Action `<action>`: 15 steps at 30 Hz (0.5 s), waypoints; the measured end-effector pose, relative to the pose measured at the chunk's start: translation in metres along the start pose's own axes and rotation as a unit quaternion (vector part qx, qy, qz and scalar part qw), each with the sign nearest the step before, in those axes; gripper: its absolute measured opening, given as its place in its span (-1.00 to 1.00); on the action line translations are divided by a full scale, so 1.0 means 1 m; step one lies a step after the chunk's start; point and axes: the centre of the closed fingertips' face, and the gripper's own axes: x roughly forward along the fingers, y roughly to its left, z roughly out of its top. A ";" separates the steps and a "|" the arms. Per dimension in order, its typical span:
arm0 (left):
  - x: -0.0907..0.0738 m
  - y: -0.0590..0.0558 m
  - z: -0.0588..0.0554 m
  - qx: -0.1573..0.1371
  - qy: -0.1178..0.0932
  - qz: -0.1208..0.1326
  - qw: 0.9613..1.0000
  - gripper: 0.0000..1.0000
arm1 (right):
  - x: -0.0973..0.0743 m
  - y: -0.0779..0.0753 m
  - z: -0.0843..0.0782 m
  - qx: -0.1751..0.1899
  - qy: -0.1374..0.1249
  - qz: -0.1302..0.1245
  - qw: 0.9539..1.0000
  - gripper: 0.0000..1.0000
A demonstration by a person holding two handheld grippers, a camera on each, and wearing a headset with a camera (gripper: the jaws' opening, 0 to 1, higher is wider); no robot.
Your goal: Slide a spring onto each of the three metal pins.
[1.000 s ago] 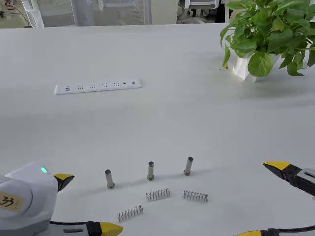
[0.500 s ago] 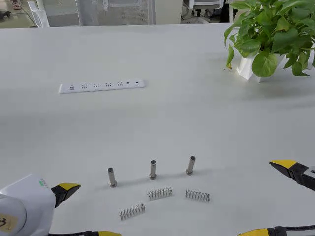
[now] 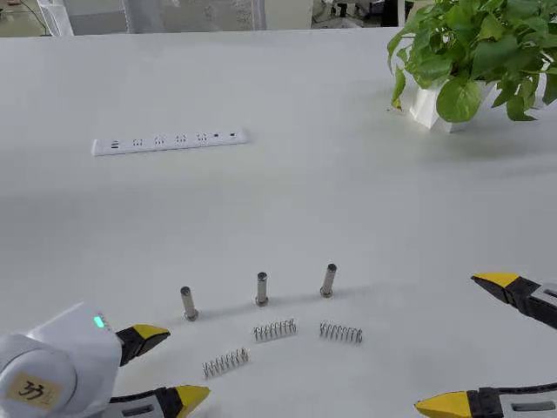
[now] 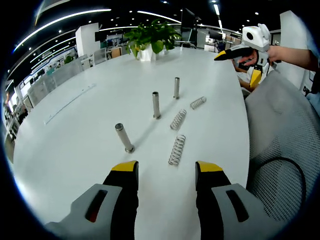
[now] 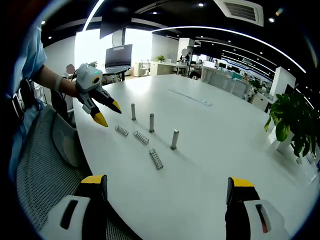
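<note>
Three metal pins stand upright in a row on the white table: left pin, middle pin, right pin. Just in front of them lie three loose springs: left spring, middle spring, right spring. My left gripper hovers open at the near left, its yellow tips short of the left spring. My right gripper is held open wide at the near right, away from the pins. Neither gripper holds anything.
A white power strip lies at the back left. A potted green plant stands at the back right. A mesh office chair sits by the table's near edge.
The head camera has tilted, so the scene shifted. My left gripper has come forward and right, toward the left spring. My right gripper stays open about where it was.
</note>
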 end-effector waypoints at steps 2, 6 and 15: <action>0.003 -0.002 0.000 0.008 0.004 -0.004 1.000 -0.24 | 0.000 0.001 0.000 0.001 0.000 0.000 1.000 0.99; 0.008 -0.005 -0.001 0.029 0.018 -0.016 0.999 -0.33 | 0.000 0.002 -0.001 0.003 0.000 -0.002 1.000 0.99; 0.018 -0.007 -0.002 0.054 0.045 -0.033 0.997 -0.53 | -0.003 0.002 -0.003 0.005 0.003 -0.005 1.000 0.98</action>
